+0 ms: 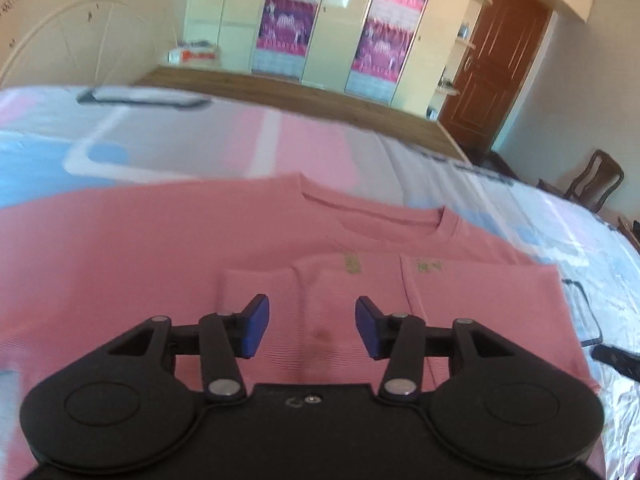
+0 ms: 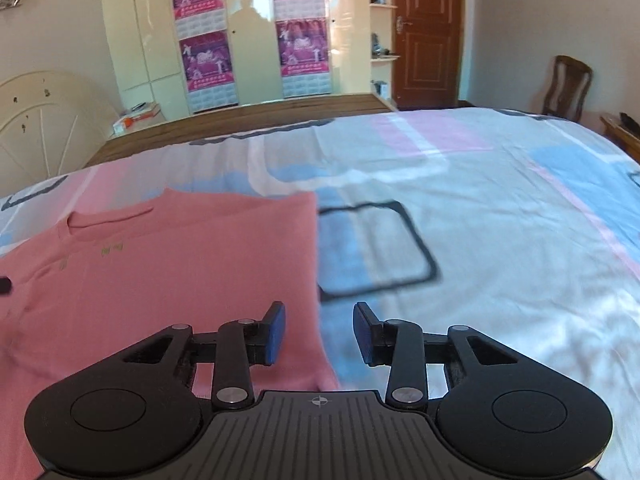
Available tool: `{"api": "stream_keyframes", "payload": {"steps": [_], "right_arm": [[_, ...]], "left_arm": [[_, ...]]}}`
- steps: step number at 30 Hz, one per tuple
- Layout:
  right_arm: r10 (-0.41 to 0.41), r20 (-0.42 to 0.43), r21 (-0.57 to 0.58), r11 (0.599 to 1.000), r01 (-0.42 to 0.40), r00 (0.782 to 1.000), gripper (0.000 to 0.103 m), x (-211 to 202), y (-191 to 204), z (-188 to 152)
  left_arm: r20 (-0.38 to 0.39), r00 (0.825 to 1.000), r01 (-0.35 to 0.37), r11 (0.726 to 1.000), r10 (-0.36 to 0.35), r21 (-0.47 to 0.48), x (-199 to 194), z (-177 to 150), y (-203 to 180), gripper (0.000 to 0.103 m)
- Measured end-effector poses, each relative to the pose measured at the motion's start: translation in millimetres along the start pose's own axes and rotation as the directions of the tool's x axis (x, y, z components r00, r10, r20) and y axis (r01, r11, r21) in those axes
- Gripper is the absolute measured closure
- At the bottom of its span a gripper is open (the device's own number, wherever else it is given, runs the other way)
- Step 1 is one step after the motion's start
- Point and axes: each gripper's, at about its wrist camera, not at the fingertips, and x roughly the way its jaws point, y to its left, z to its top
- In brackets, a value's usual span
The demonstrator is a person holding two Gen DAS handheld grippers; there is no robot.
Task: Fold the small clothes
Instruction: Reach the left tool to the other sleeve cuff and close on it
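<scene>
A pink shirt (image 1: 240,240) lies flat on the bed (image 2: 500,200), with its neck hole toward the far edge of the bed. One side of the pink shirt looks already folded in, so it has a straight edge there. A sleeve seems to lie across the middle too.

The left gripper (image 1: 312,326) hangs over the middle of the pink shirt. Its blue pads are spread apart and hold nothing. The right gripper (image 2: 319,334) hangs over the straight side edge of the pink shirt, by the near edge of the bed. Its pads are spread apart too, and nothing is between them.

I think the folding is partway done. Next, each gripper likely needs to go down and pinch the near hem. Then they can lift it and lay it up toward the neck. The cloth is soft, so both must move together.
</scene>
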Motion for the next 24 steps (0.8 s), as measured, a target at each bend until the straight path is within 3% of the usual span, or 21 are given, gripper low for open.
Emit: {"api": "stream_keyframes", "payload": {"steps": [3,7,10,12,14,18,24], "right_arm": [[0.020,-0.028,0.016,1.000,-0.019,0.999,0.065,34.0,8.6,18.2],[-0.030,-0.036,0.006,1.000,0.030,0.999,0.066,70.1,10.6,35.2],[-0.077,-0.061,-0.016,0.997,0.076,0.995,0.065,88.9,7.3,36.3],[-0.087,-0.066,0.025,0.996,0.088,0.994,0.065,84.7,4.0,38.7],[-0.094,-0.032,0.015,0.995,0.094,0.995,0.065,68.5,10.6,37.5],[0.066,0.001,-0.022,0.998,-0.066,0.998,0.065,30.7,41.4,25.9],[0.263,-0.037,-0.112,0.958,-0.265,0.964,0.065,-3.9,117.3,-7.0]], "left_arm": [[-0.046,0.999,-0.029,1.000,0.029,-0.012,23.5,-4.1,2.1,0.057],[-0.035,0.998,-0.054,0.998,0.056,0.039,33.4,-11.0,6.6,0.056],[-0.052,0.997,-0.048,0.999,0.048,0.003,34.2,-5.3,9.1,0.056],[-0.051,0.997,-0.059,0.998,0.058,-0.025,29.1,0.5,13.6,0.051],[-0.017,0.996,-0.088,0.996,0.087,-0.029,15.0,2.6,21.5,0.037],[0.020,0.991,-0.130,0.991,0.131,-0.040,-15.7,1.0,51.5,0.033],[-0.004,0.974,-0.223,0.963,0.225,-0.153,-59.8,-10.6,119.5,0.032]]}}
